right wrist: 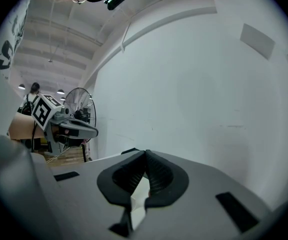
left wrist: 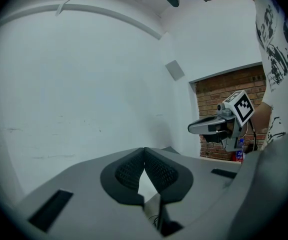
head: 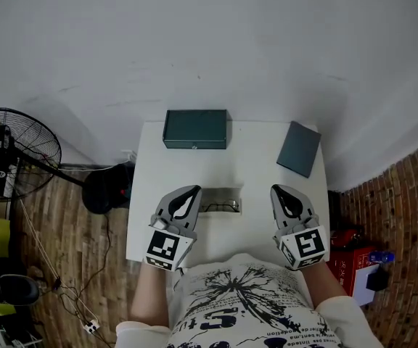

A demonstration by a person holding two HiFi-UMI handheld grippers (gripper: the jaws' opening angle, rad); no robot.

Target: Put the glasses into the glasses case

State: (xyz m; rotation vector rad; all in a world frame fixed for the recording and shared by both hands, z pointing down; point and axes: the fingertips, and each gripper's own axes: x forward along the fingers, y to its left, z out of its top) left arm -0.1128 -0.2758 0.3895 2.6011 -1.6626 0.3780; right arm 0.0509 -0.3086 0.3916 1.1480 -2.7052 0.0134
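Note:
The glasses (head: 220, 206) lie on the white table (head: 252, 165), near its front edge and midway between my two grippers. A dark green glasses case (head: 194, 129) stands closed at the back middle of the table. A second flat dark case (head: 299, 148) lies at the back right. My left gripper (head: 191, 192) hovers just left of the glasses, shut and empty, its jaw tips touching (left wrist: 144, 150). My right gripper (head: 277, 191) is to the right of the glasses, also shut with nothing in it (right wrist: 145, 154). Each gripper view shows the other gripper (left wrist: 219, 126) (right wrist: 59, 121) across from it.
A black floor fan (head: 13, 151) stands left of the table on the wooden floor. A dark round object (head: 107, 187) sits by the table's left edge. Red and white items (head: 358, 259) lie on the floor at the right. A white wall runs behind the table.

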